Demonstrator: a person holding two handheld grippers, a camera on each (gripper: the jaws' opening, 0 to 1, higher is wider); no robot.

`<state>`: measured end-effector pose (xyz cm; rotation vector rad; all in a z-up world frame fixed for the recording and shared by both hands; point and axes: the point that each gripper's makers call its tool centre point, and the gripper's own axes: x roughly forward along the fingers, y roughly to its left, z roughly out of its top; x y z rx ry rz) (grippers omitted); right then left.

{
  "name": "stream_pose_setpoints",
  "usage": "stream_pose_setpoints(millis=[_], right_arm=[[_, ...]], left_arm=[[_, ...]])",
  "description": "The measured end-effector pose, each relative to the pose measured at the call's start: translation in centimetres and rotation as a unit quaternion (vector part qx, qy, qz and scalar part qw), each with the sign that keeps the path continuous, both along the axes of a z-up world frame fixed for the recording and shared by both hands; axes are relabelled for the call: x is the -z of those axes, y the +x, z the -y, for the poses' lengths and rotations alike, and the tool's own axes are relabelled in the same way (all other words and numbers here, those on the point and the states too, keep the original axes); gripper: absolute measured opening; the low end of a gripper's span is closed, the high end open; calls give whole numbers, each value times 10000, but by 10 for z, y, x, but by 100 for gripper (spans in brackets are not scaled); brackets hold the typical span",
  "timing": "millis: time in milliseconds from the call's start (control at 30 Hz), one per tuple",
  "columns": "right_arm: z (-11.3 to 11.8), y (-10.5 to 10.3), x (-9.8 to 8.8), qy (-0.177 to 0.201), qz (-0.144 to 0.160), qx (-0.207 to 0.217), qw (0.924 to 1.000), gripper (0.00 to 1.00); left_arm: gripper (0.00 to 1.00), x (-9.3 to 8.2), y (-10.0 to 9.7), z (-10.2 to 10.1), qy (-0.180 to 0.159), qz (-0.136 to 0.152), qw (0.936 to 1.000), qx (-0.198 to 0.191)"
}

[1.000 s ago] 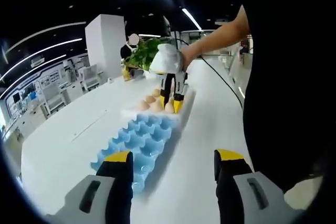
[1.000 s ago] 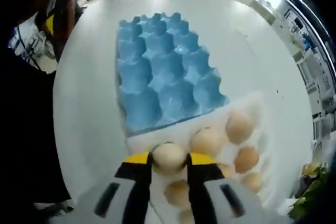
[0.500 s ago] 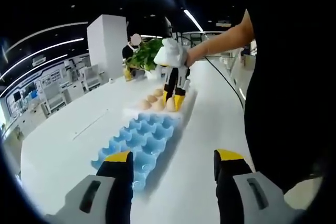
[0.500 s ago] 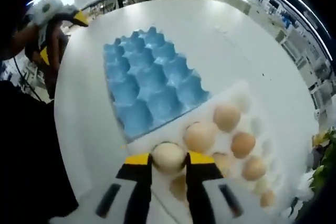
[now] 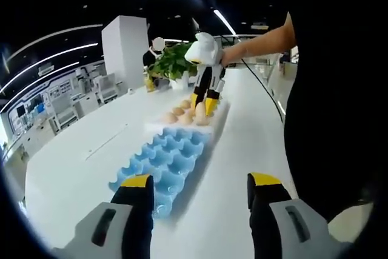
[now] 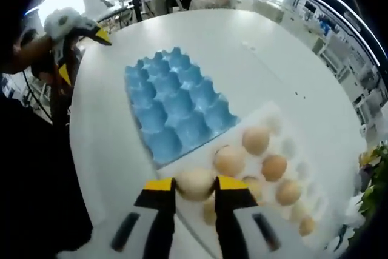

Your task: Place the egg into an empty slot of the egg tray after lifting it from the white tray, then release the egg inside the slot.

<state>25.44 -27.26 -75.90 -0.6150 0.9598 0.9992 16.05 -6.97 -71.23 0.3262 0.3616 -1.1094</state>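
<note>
Egg [image 6: 195, 184] pinched between the yellow-tipped jaws of the right gripper [image 6: 195, 187], raised above the white tray [image 6: 276, 124] near its edge toward the blue egg tray [image 6: 176, 104]. Seen from the left gripper view at the far end of the table [image 5: 79, 150], right gripper [image 5: 202, 106] pointing steeply down, bare forearm [image 5: 260, 43] reaching in from the right. Left gripper [image 5: 197, 181] parted and holding nothing, hovering by the blue tray's near end. Remaining eggs [image 6: 267, 162] partly hidden behind the jaws. No legible writing anywhere.
</note>
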Motion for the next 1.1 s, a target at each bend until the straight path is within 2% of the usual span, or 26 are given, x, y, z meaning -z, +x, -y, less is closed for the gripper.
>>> stream_pose_setpoints(millis=[267,533,1100], right_arm=[[-26,-2,-3,234,-85,-82,9997,24],[-52,-9,-1,267,-160,-342,9989,24],[-106,-13,0,402,-219,-619,9970,24]], left_arm=[[63,2,2,-6,27,-12,10000,-24],[63,3,5,-18,51,0,10000,-37],[62,5,11,-36,54,-26,10000,48]])
